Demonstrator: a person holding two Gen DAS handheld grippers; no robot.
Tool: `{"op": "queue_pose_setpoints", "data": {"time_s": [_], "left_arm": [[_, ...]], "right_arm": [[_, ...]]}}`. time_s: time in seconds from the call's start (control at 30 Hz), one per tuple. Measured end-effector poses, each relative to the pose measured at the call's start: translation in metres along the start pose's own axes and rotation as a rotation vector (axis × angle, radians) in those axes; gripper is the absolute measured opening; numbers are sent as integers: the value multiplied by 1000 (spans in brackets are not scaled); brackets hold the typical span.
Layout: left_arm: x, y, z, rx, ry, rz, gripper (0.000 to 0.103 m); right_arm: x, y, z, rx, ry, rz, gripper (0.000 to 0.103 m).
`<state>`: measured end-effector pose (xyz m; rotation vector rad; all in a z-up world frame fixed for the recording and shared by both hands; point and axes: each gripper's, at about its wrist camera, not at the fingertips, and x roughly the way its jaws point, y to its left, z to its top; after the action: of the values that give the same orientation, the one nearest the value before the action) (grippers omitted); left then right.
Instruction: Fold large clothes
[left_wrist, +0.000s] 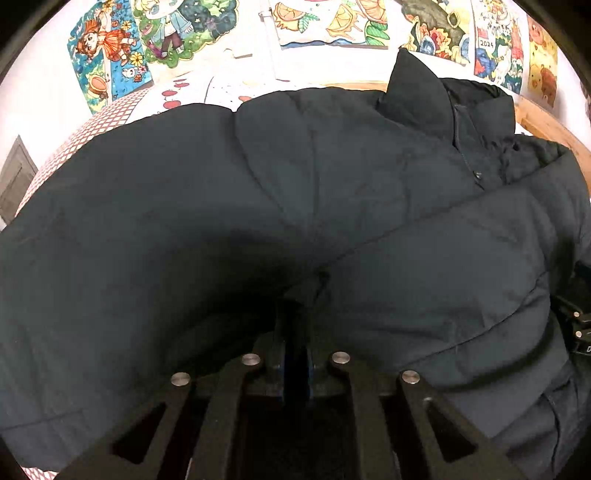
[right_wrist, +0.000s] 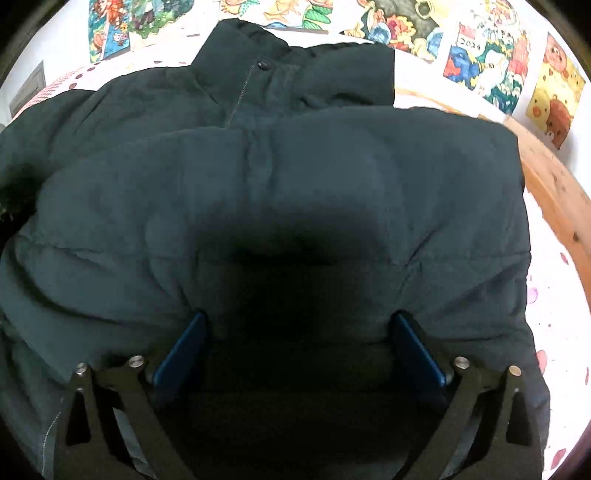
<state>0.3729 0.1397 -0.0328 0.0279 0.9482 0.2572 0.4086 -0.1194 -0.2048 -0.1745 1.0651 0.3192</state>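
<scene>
A large dark puffy jacket (left_wrist: 332, 184) lies spread over the bed and fills most of both views. Its collar (left_wrist: 417, 96) stands up at the far end, and a sleeve is folded across the body. My left gripper (left_wrist: 295, 314) points down into the jacket, its blue pads shut on a pinched fold of the fabric. In the right wrist view the jacket (right_wrist: 295, 166) shows its zip and snap (right_wrist: 263, 65) near the collar. My right gripper (right_wrist: 299, 321) stands wide open, its blue pads (right_wrist: 181, 350) pressed down on either side of a bulge of jacket without squeezing it.
A white bedsheet (left_wrist: 207, 88) with a red print shows beyond the jacket and along the right (right_wrist: 554, 314). A wooden bed frame (right_wrist: 554, 184) curves along the right side. Colourful posters (left_wrist: 110, 48) cover the wall behind. Black hardware (left_wrist: 580, 325) sits at the right edge.
</scene>
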Motion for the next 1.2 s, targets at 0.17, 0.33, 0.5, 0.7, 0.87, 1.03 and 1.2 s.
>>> {"op": "queue_pose_setpoints", "data": {"time_s": [0.17,0.33,0.5,0.7,0.87,1.03,1.2], "left_arm": [[-9,17,-3,-79,-22,-148,25],[-35,41,-16,-213,-79,-316,52],[-71,77,-40,-372,-176,-332,88],[-98,135,-90,-606,-148,-338,89],[-116,182,-135,-726,-183,-268,91],[-129,225,-161,-834,-236,-213,91],[-142,271,-182,-1000,-334,-85,92]], "right_arm": [[-4,1,-9,10,-31,1,101],[-5,-1,-13,12,-46,2,101],[-6,-4,-13,15,-50,4,101],[-21,1,-11,3,-63,-35,101],[-44,14,-5,-3,-100,21,101],[-62,47,6,-55,-138,103,101],[-75,98,19,-99,-143,213,101]]}}
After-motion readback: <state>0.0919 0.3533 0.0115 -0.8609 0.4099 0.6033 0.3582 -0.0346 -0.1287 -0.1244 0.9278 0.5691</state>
